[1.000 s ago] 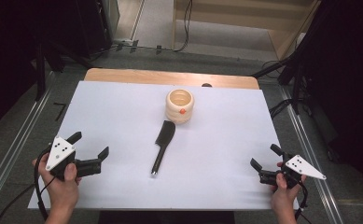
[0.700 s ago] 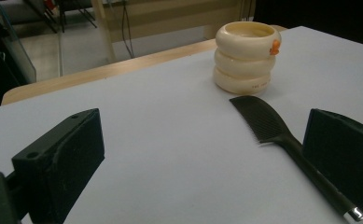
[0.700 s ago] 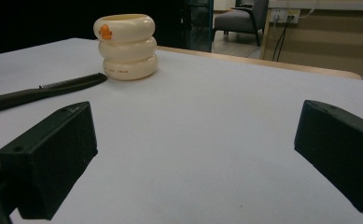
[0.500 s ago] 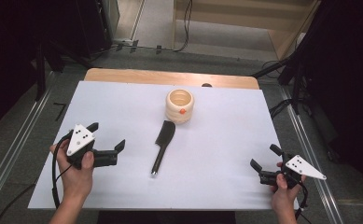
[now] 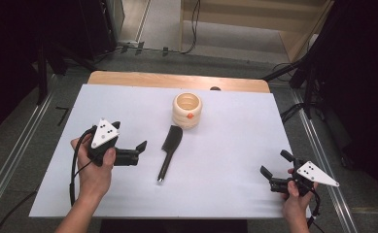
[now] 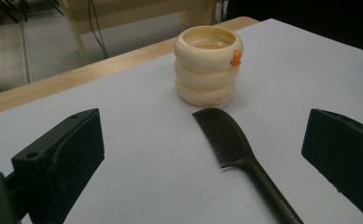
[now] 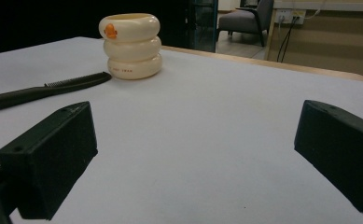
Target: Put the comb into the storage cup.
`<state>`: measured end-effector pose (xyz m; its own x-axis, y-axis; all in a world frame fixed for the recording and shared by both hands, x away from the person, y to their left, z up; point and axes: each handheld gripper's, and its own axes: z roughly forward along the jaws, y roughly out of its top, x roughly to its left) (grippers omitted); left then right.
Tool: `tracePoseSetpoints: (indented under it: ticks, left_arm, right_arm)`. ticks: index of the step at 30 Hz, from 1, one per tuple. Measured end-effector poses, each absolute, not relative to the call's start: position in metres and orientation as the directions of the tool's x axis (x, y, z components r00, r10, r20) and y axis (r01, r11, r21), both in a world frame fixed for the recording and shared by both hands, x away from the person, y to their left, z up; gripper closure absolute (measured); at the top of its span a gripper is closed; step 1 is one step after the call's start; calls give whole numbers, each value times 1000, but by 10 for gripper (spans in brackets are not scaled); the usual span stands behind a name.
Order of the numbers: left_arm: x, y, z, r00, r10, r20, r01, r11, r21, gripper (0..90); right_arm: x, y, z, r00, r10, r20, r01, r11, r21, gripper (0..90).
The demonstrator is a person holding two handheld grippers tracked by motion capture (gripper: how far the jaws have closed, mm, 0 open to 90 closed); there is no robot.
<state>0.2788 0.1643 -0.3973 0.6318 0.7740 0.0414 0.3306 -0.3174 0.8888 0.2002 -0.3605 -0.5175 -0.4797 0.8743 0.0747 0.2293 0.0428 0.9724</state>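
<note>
The black comb (image 5: 169, 150) lies flat on the tabletop (image 5: 235, 145) just ahead of the left hand-held gripper (image 5: 139, 151), whose jaws are spread; its long axis runs across them. The right hand-held gripper (image 5: 273, 171), also spread, sits well apart.

Even overhead light, dark surroundings, soft shadows, slightly soft focus.

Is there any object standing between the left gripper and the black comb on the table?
Nothing visible does. The left gripper is open, its fingers point toward the comb, and bare white table cover lies between them. The cream cup stands beyond the comb's toothed end, out of the way.
</note>
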Motion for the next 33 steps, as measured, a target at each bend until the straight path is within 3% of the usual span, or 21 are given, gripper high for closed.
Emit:
tracePoseSetpoints:
  ticks: [33]
  left_arm:
    - [317, 102, -406, 669, 743, -15, 513, -447, 733, 0]
  right_arm:
    - [201, -360, -518, -498, 864, 73, 227, 49, 973, 0]
